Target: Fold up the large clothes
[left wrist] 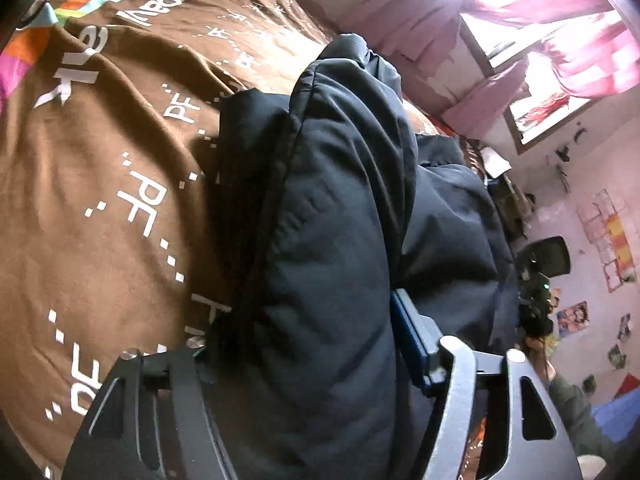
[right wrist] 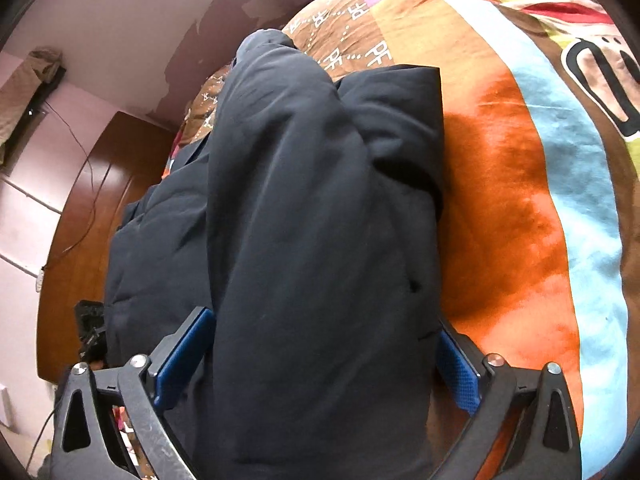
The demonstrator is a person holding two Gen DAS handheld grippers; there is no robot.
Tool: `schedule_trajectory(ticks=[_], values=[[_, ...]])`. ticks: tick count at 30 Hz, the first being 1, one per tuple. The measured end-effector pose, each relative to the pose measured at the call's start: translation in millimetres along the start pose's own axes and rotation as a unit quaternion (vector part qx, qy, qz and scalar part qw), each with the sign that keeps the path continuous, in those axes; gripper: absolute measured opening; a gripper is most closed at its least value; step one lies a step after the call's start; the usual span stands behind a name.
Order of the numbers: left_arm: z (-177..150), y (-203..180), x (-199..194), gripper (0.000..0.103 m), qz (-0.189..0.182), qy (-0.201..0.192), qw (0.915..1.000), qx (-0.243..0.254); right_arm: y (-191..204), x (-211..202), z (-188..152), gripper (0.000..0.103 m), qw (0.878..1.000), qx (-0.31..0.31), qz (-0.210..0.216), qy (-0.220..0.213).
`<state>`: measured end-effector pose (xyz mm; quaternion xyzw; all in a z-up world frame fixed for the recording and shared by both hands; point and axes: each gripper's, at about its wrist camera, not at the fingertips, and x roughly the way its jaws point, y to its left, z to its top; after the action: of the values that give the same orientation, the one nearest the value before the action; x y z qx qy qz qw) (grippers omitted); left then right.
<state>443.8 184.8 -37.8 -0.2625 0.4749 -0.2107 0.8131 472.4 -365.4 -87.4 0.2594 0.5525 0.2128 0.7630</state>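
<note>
Left gripper (left wrist: pixel 308 364) sat at the bottom of the left wrist view, clamped on a thick fold of the dark padded jacket (left wrist: pixel 332 240). The blue pad (left wrist: pixel 412 340) of one finger pressed into the fabric on the right; the other finger was mostly buried under the bulge at lower left.

Right gripper (right wrist: pixel 324 360) sat at the bottom of the right wrist view with its jaws wide. Both blue pads (right wrist: pixel 184 356) flanked a fat roll of the same jacket (right wrist: pixel 320 220) and touched its sides. Whether they squeezed it or only touched, I couldn't tell.

The jacket lay bunched on the bed and ran from the bottom of each frame up through the centre.

Under it was a brown bedcover (left wrist: pixel 100 200) with white lettering, which showed orange, light blue and multicolour stripes in the right wrist view (right wrist: pixel 520 200).

No containers in view.

Surroundings: pink curtains (left wrist: pixel 560 40) over a bright window at upper right in the left view, and a pink wall with pictures (left wrist: pixel 612 248) at right. A wooden headboard (right wrist: pixel 92 208) and a dangling cable (right wrist: pixel 84 152) were at left in the right view. The jacket bulk blocked the central bed area in both views.
</note>
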Motion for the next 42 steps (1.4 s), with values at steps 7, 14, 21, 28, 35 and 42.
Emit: schedule_trajectory(ticks=[7, 14, 21, 28, 35, 42], values=[[-7.1, -22.4, -11.1, 0.032, 0.039, -0.034, 0.9986, -0.002, 22.4, -6.4, -5.9, 0.055, 1.000, -0.003, 0.005, -0.006], [-24.8, -81.4, -23.3, 0.022, 0.060, -0.105, 0.9894, 0.081, 59.7, -27.2, -8.9, 0.022, 0.996, -0.062, -0.022, -0.052], [-6.4, -133.9, -4.0, 0.021, 0.025, -0.112, 0.9878, 0.105, 102.8, -69.6, -2.3, 0.020, 0.981, -0.156, -0.040, -0.110], [38.5, -181.9, 40.3, 0.021, 0.005, -0.138, 0.9818, 0.131, 91.5, -123.3, 33.5, 0.020, 0.966, -0.148, -0.071, -0.200], [55.0, -196.1, 107.3, 0.022, 0.069, -0.108, 0.9816, 0.142, 41.8, -105.3, 60.3, 0.020, 0.968, -0.071, -0.128, -0.204], [50.0, -164.9, 113.3, 0.030, 0.095, -0.090, 0.9834, 0.126, 13.1, -99.2, 50.9, 0.030, 0.969, -0.034, -0.145, -0.198]])
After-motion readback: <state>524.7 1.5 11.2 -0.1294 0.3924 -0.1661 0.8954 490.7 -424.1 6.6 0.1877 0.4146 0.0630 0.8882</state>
